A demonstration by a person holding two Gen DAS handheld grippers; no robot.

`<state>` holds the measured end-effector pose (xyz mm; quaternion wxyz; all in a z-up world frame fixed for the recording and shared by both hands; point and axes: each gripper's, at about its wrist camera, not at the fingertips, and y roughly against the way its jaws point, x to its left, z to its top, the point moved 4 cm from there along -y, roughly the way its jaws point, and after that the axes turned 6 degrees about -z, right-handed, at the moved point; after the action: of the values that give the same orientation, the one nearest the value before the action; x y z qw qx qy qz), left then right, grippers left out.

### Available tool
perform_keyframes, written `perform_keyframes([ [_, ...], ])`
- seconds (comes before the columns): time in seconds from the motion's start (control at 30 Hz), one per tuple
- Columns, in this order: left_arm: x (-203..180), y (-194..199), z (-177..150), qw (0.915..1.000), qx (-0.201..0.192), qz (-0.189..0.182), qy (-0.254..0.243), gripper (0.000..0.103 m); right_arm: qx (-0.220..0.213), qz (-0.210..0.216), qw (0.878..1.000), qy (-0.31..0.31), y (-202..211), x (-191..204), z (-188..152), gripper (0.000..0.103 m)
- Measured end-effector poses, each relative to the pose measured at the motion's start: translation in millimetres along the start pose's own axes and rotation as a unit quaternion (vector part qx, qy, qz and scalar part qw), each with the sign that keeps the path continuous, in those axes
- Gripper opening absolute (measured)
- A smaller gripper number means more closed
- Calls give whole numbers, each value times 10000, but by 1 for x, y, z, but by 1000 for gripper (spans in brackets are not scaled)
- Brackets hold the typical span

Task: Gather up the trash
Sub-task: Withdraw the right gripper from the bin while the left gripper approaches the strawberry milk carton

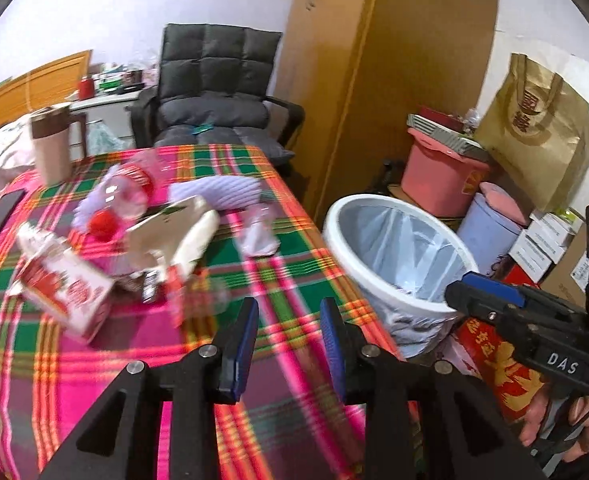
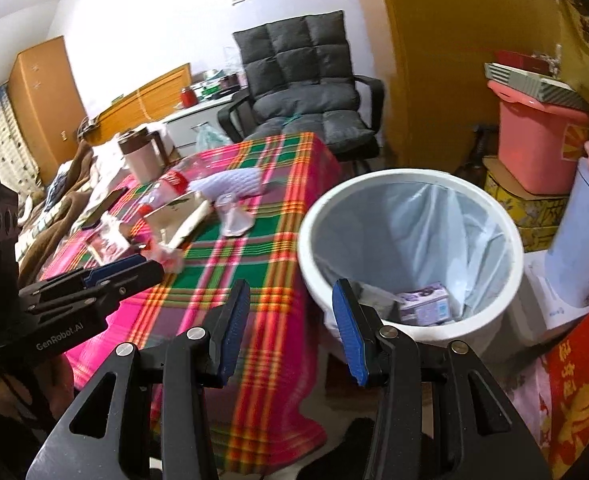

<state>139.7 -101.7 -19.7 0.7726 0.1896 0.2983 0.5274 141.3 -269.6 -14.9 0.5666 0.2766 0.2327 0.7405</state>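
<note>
Both grippers empty above the bench, litter on the plaid cloth and the bin beside it.

Left wrist view: the left gripper hovers over the plaid-covered bench with its jaws parted and nothing between them. Ahead lies the trash: a red-and-white carton at the left, a flattened beige box, a clear plastic bottle with a red cap, and a crumpled clear wrapper nearer the bench's right edge. A lidded cup stands at the far left. The white bin, lined with a pale bag, sits just off the right edge; the right gripper reaches in near its rim.
Right wrist view: the right gripper has jaws wide and empty, straddling the bench edge and the bin's rim. A small purplish box lies inside. The left gripper shows at left over the cloth; whether its jaws are parted cannot be told from here.
</note>
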Motion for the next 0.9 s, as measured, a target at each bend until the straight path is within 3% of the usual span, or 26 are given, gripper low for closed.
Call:
perform_keyframes([
  [0.47, 50, 35, -21, 9977, -74, 552, 387, 32, 181, 507, 9976, 432, -8, 49, -9, 45],
  [0.6, 67, 42, -23, 9961, -117, 670, 560, 49, 199, 574, 9971, 466, -11, 56, -8, 45],
  [0.77, 87, 48, -21, 9930, -175, 908, 735, 50, 184, 664, 9965, 464, -16, 64, -4, 45],
  [0.8, 92, 49, -20, 9922, -192, 966, 766, 50, 177, 674, 9965, 470, -16, 66, -4, 46],
  [0.9, 104, 51, -19, 9901, -246, 1094, 850, 55, 159, 701, 9961, 510, -20, 72, -1, 62],
])
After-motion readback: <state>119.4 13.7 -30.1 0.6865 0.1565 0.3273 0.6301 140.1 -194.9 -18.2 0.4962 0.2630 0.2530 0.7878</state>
